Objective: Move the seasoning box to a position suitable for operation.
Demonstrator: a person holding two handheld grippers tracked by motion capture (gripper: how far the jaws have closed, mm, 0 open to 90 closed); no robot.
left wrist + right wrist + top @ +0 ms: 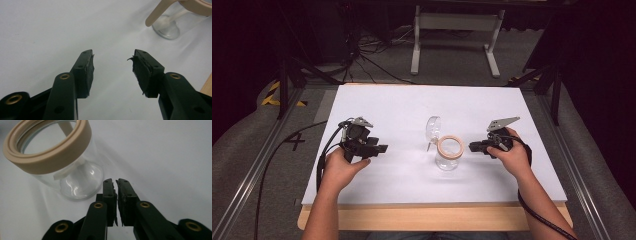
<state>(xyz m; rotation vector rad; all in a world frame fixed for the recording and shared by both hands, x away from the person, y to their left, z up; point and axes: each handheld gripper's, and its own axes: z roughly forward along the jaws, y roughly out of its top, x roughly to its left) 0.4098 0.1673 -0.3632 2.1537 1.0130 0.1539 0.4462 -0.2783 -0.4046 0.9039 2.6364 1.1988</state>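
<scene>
Glass jar (448,156) stands upright at centre of the high view, a bit below middle, on the white worktop (412,105). Tan ring (449,146) sits on its mouth; no lid over it, mouth looks open. A clear glass lid (433,128) lies just behind the jar, up-left of it, tilted on edge, close or touching, can't tell.

Right tongs (473,146) sit just right of the jar, tips aimed at it, near but apart. In the right gripper view the jar (62,167) fills the upper left, right tongs (116,181) at lower centre, jaws nearly together with a thin slit, holding nothing. Left tongs (382,149) are well apart from the jar on the left of the high view; in the left gripper view the left tongs (113,56) are spread wide, empty, jar base (166,28) at upper right.

Likely step: steady the jar and go for the lid. To do it well: part the right jaws before closing in, grip the jar wall below the ring, keep it upright. Bring the left tongs to the lid edge, squeeze gently; glass is slippery and may skid.
</scene>
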